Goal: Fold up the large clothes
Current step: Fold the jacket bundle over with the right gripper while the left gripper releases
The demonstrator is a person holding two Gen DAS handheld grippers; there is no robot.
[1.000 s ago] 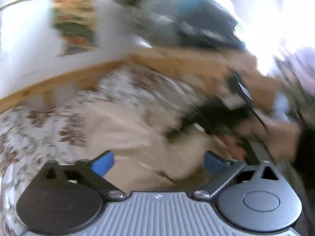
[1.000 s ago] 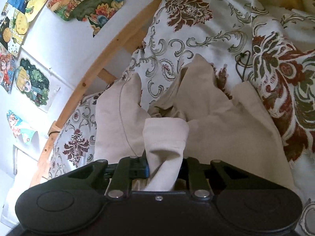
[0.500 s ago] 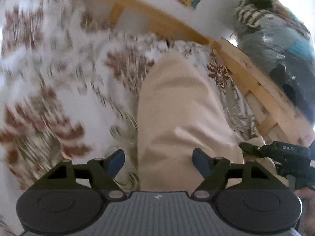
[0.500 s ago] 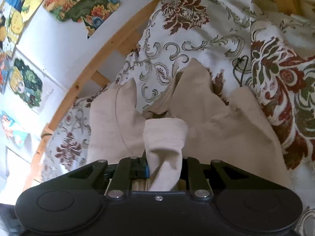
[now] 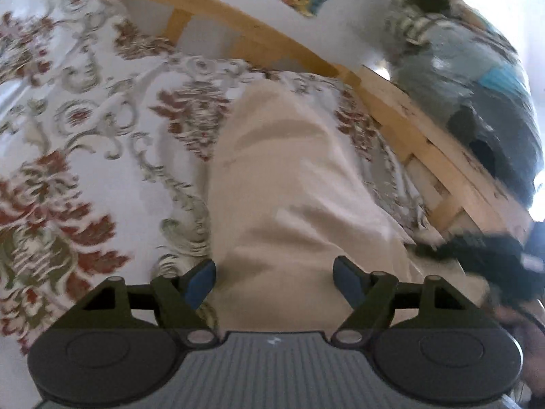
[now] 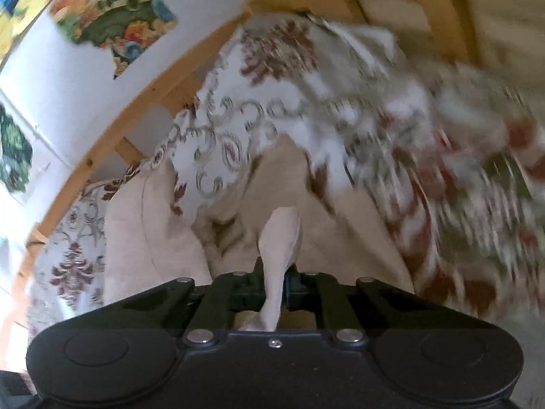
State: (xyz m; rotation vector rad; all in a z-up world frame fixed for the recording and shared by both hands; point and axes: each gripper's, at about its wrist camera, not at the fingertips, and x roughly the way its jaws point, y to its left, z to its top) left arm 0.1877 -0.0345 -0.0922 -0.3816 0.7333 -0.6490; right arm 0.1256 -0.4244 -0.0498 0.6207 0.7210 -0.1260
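R tool (image 6: 274,281) clamped on beige garment (image 6: 306,238); L tool (image 5: 274,274) apart over floral bedspread (image 5: 85,109).

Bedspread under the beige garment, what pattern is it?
White bedspread with maroon-and-grey floral scrollwork, clearest in the left wrist view.

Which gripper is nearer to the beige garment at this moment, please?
Right. The right gripper is shut on a fold of the beige garment; the left gripper is open, its fingers either side of the cloth.
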